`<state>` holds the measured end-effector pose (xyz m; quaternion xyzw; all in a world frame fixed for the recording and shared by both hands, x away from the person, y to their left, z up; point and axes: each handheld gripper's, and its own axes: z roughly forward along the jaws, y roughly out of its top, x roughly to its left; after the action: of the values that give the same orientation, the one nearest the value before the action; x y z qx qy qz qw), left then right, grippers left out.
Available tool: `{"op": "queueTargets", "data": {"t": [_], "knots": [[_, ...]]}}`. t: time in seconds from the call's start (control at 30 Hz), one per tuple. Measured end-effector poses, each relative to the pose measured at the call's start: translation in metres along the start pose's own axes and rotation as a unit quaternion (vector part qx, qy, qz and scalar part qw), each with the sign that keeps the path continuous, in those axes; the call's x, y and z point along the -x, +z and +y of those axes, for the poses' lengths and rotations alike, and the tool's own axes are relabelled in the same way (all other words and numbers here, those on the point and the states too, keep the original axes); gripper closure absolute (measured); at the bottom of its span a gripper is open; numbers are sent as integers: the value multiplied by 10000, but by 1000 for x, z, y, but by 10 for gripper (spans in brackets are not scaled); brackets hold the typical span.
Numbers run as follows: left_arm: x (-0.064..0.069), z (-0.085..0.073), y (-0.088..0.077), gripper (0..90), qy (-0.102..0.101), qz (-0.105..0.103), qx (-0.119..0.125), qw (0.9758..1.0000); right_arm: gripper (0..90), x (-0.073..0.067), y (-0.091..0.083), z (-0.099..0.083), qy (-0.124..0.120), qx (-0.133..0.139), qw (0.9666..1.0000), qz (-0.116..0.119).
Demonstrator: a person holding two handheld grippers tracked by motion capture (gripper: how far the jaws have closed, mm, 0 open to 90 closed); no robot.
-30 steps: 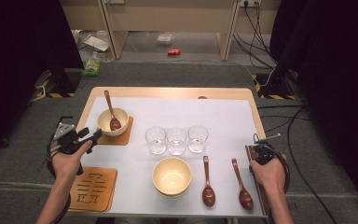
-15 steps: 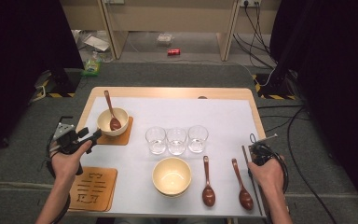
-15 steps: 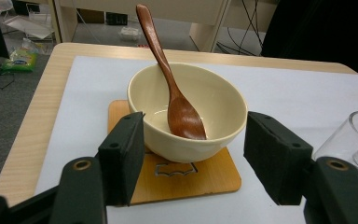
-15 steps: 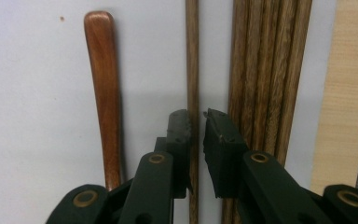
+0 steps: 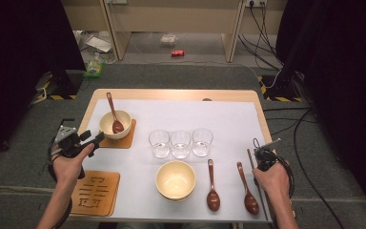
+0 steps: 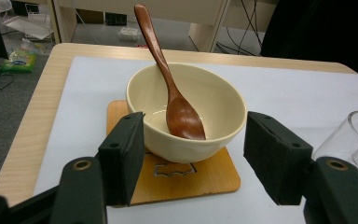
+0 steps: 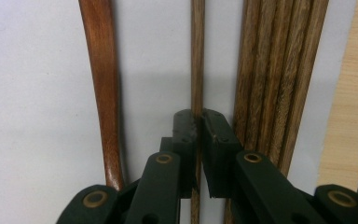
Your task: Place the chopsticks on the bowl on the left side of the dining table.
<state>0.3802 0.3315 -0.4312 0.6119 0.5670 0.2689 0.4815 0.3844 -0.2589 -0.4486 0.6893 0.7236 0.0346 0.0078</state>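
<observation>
High view, taking the row of three glasses (image 5: 180,142) as the landmark: far to their left, the left tongs (image 5: 95,138) hovered off the counter's (image 5: 228,114) left edge, pointing at the cream bowl (image 5: 116,125) that sat on a wooden coaster (image 5: 126,139) left of the glasses, a brown spoon (image 5: 114,113) leaning in it. Through the left gripper view those tongs (image 6: 193,149) stood wide open on either side of that bowl (image 6: 205,112) without touching it, nothing gripped. A second coaster (image 5: 95,192) lay left of and nearer than the glasses, by the left hand (image 5: 69,164). Just in front of the glasses sat another cream bowl (image 5: 175,180), and to its right two spoons (image 5: 212,186) lay lengthwise. Well right of the glasses, near the counter's right edge, the right tongs (image 5: 262,153) had just been closing. The right gripper view showed them (image 7: 198,122) pinched shut on a single chopstick (image 7: 197,51), between a spoon handle (image 7: 103,84) and a bundle of more chopsticks (image 7: 279,74).
</observation>
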Motion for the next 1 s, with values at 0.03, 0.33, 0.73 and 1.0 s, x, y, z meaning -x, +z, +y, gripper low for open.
{"op": "queueTargets", "data": {"t": [0.03,0.33,0.73,1.0], "knots": [[0,0,0,381,-2,2,2,10000,851,-1,0,0,-12,-2,10000,-26],[-1,0,-1,381,-11,-5,8,10000,855,-1,0,4,-25,-63,10000,-22],[-1,0,-1,381,-21,-6,11,10000,855,-3,-21,12,-75,519,9986,63],[-1,1,-1,382,-13,-18,23,10000,855,-5,-33,17,-98,994,9950,60]]}}
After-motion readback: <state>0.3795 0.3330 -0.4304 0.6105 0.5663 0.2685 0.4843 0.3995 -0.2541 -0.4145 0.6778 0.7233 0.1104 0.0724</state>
